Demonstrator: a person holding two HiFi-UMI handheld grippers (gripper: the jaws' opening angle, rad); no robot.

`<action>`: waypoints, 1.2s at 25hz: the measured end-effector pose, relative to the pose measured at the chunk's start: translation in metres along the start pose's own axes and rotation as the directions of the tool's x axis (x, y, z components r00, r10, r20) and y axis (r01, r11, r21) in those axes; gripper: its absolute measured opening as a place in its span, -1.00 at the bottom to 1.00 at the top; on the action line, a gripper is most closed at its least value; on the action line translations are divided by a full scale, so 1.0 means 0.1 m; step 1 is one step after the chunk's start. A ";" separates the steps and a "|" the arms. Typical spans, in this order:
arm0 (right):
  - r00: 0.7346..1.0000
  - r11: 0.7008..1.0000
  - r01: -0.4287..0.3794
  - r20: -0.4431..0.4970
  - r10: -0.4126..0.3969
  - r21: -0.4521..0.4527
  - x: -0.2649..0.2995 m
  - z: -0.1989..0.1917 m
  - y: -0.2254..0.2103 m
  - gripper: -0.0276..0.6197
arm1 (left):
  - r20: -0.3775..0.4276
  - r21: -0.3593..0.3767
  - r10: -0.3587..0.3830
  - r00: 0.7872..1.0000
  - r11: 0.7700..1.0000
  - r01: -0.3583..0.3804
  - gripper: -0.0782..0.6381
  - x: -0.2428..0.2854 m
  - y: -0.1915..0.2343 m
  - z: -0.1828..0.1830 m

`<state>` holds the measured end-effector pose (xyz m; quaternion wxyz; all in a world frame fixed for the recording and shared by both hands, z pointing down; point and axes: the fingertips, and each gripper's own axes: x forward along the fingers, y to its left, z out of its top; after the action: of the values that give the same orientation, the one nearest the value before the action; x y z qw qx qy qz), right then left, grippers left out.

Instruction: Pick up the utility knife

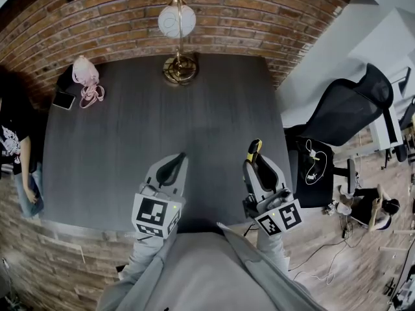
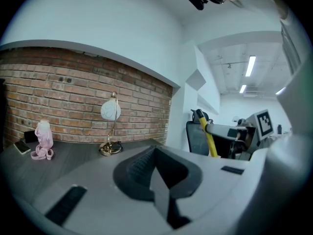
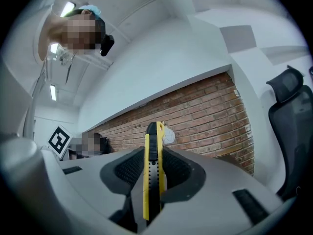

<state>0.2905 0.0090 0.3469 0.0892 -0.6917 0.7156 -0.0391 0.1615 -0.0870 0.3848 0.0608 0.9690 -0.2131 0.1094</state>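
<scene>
The right gripper (image 1: 258, 167) is clamped on the utility knife (image 3: 152, 180). The yellow knife stands upright between its two jaws and its end reaches out past them, over the dark table (image 1: 130, 148). The left gripper (image 1: 172, 168) has its jaws together, with nothing between them.
</scene>
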 end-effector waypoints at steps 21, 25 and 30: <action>0.999 0.999 -0.034 0.009 0.033 0.026 0.15 -0.04 0.14 -0.52 | 0.019 -0.010 0.043 0.999 0.999 -0.042 -0.73 -0.14 0.19 0.02; 0.999 0.999 -0.036 0.009 0.036 0.030 0.16 -0.05 0.15 -0.52 | 0.020 -0.009 0.049 0.999 0.999 -0.049 -0.73 -0.18 0.20 0.02; 0.999 0.998 -0.037 -0.004 0.037 0.054 0.18 -0.10 0.16 -0.52 | 0.023 -0.014 0.060 0.998 0.998 -0.060 -0.73 -0.23 0.23 0.02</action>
<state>0.2722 -0.0091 0.3527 0.1069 -0.6756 0.7271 -0.0586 0.1317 -0.0993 0.3786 0.0616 0.9629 -0.2437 0.0983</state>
